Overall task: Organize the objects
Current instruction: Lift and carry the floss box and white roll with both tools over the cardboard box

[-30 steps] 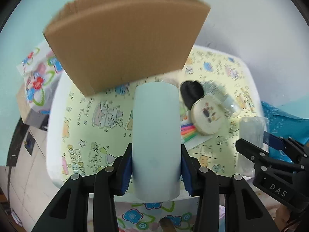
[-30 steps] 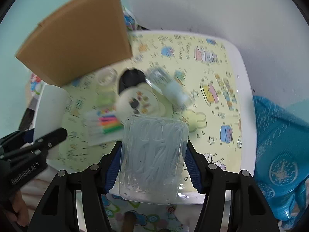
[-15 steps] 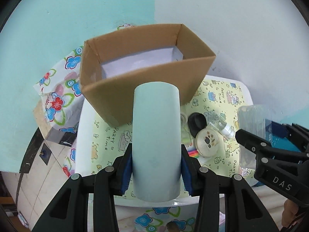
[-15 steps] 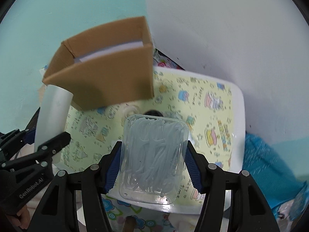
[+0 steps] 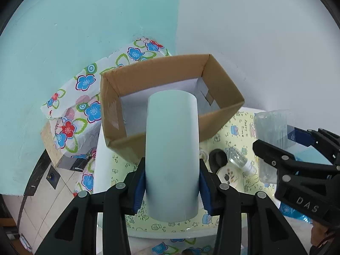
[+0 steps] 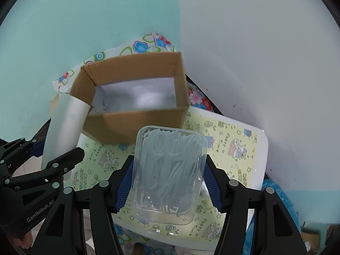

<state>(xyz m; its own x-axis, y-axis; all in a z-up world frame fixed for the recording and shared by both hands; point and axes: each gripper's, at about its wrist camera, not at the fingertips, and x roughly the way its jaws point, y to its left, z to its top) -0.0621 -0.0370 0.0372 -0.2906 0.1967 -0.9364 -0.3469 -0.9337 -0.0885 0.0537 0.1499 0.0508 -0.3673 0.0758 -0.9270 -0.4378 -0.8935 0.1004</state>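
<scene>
My left gripper (image 5: 171,188) is shut on a pale blue cylinder (image 5: 172,148), held in the air with its far end over the near wall of an open cardboard box (image 5: 221,80). In the right wrist view my right gripper (image 6: 169,183) is shut on a clear plastic case of white floss picks (image 6: 169,174), raised just in front of the same cardboard box (image 6: 136,125). The box floor is white and holds nothing I can make out. Each gripper shows in the other's view: the right gripper (image 5: 282,148) at the right edge, the left gripper (image 6: 42,159) at the left edge.
A white table with a yellow cartoon mat (image 6: 231,144) lies below. On it sit a black lid (image 5: 217,158), a round patterned tin (image 5: 228,173) and a small clear bottle (image 5: 240,159). Flowered cloth (image 5: 85,110) hangs behind the box. A blue stool (image 6: 274,191) stands at the right.
Both grippers have risen with their loads and drawn toward the box, so its open top and white floor now show. The items on the mat have shrunk toward the lower edge.
</scene>
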